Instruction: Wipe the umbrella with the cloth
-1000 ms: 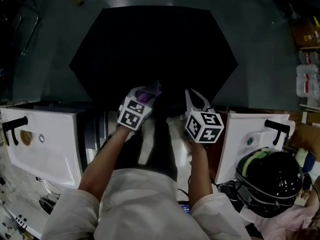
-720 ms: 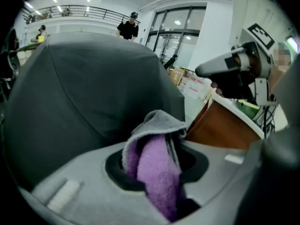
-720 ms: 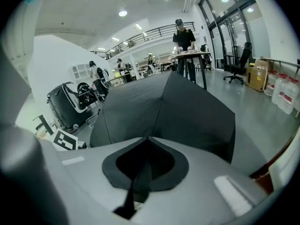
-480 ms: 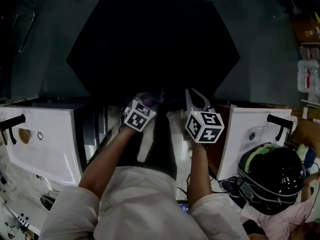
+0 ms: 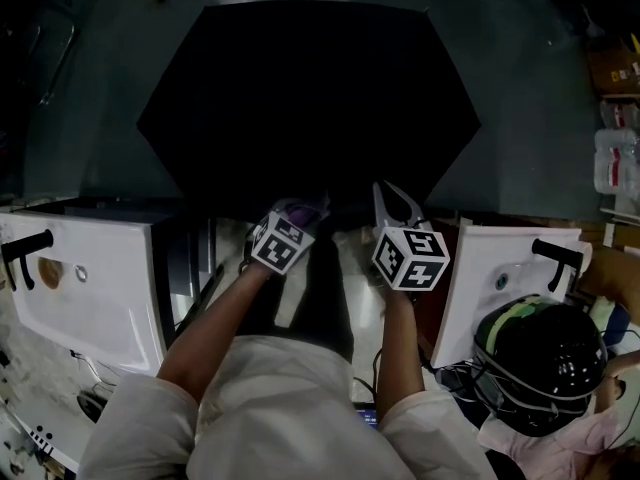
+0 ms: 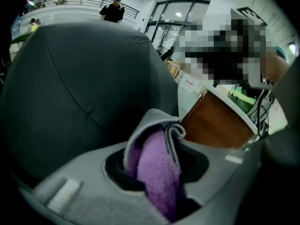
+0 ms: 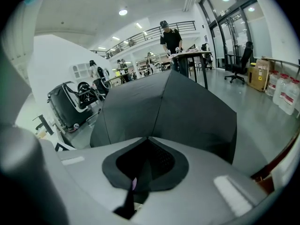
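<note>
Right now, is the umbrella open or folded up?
Open. The umbrella spreads as a broad black hexagon with taut panels.

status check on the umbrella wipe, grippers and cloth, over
Left gripper shut on purple cloth, at the canopy's near edge. Right gripper pinching the umbrella rim beside it. White basin each side, off the canopy.

- The umbrella is plain black in the head view and reads dark grey in the left gripper view.
- The cloth is purple with a grey outer side.
- The left gripper and right gripper have light grey jaws and cubes patterned with black-and-white squares.
- The sinks are white, with black taps.
- The helmet is glossy black with a green band.
</note>
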Demonstrator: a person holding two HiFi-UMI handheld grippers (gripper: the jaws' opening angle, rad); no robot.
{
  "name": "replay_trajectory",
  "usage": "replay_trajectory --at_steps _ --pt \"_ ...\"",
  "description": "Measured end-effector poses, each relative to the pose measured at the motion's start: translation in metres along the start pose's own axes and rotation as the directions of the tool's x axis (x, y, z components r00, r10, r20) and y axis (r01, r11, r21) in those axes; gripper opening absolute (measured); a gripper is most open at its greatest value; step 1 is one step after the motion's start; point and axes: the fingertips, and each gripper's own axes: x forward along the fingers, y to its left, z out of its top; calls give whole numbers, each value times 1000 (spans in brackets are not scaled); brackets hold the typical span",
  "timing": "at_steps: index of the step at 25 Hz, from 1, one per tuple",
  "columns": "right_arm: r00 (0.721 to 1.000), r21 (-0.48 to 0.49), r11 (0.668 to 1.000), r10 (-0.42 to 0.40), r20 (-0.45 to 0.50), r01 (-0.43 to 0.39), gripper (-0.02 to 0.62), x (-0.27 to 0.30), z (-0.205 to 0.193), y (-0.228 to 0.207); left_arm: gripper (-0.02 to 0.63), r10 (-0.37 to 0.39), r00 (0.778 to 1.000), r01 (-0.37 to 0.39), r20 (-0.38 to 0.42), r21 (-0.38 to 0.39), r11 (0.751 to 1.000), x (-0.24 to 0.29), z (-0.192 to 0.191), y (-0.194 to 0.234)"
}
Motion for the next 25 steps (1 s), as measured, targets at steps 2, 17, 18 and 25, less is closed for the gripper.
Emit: replay_trajectory --at_steps 2,17,18,25 --pt "1000 -4 1000 4 7 -4 6 -2 7 3 135 14 999 -14 40 5 1000 -14 19 4" --pt "996 -53 998 40 81 -35 6 -7 91 13 135 270 883 -292 384 0 956 -144 224 104" --pt "996 -56 998 41 82 -36 6 -6 97 11 135 286 875 -303 390 -19 953 -150 233 114" --pt "997 -80 995 60 56 -55 6 16 119 6 135 374 828 -361 418 -113 926 -173 292 173"
